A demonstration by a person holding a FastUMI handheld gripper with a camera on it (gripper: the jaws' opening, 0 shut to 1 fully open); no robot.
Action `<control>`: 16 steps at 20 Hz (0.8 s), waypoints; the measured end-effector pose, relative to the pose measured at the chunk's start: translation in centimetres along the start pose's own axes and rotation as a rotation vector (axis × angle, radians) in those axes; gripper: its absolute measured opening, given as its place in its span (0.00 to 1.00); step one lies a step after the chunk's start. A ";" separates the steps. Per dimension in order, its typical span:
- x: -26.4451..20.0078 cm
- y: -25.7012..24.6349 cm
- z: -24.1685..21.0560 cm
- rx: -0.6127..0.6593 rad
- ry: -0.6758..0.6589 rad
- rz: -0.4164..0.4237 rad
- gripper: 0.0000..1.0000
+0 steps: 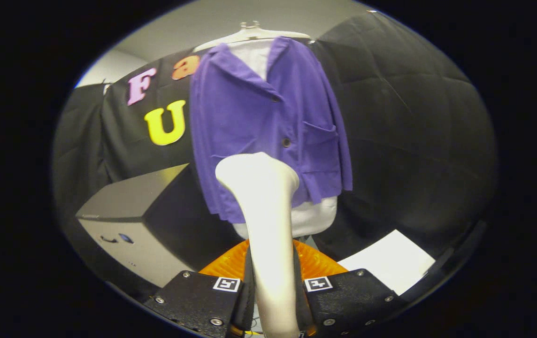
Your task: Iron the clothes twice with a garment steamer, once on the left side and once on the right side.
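Clamped between the two fingers of the hand-held gripper was the handle of the garment steamer, a pale, smooth, rigid wand that rose from the fingers to a wider rounded head. Both fingers pressed on the handle low down, so the hold was narrow and firm. Judging by its hard, glossy plastic, the steamer would be stiff and somewhat slippery, and top-heavy toward the head; a grip low on the handle, as held, seemed the sensible place.

Off to the left stood a grey box with a dark top, against the black cloth wall. Beyond the steamer's head hung the purple shirt, draped on a white form under a pale hanger. The head overlapped the shirt's lower hem in view; whether it touched the cloth could not be told. The shirt looked light, soft and loose, likely to sway or bunch under pressure, so gentle strokes would suit it. An orange base sat below the form. To the right lay a white sheet.
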State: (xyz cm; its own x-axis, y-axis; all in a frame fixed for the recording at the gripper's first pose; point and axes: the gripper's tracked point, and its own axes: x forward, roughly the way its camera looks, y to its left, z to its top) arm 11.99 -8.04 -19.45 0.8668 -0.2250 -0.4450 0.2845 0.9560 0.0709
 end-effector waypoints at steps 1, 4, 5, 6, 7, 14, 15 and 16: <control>-1.2 2.4 0.4 0.002 -0.019 0.058 0.36; -5.3 7.9 1.9 -0.064 -0.059 0.147 0.34; -7.0 9.3 2.7 -0.095 -0.079 0.163 0.34; -8.3 11.1 3.4 -0.114 -0.103 0.182 0.33; -9.8 12.4 4.1 -0.126 -0.130 0.198 0.33; -19.6 18.1 9.2 -0.148 -0.259 0.183 0.33; -20.2 19.0 9.6 -0.155 -0.276 0.169 0.33; -20.6 20.3 10.0 -0.149 -0.293 0.170 0.33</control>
State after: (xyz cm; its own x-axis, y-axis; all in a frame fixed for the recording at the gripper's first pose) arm 4.04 14.11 0.07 0.9832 -0.0843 -0.1618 0.0823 0.9964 -0.0186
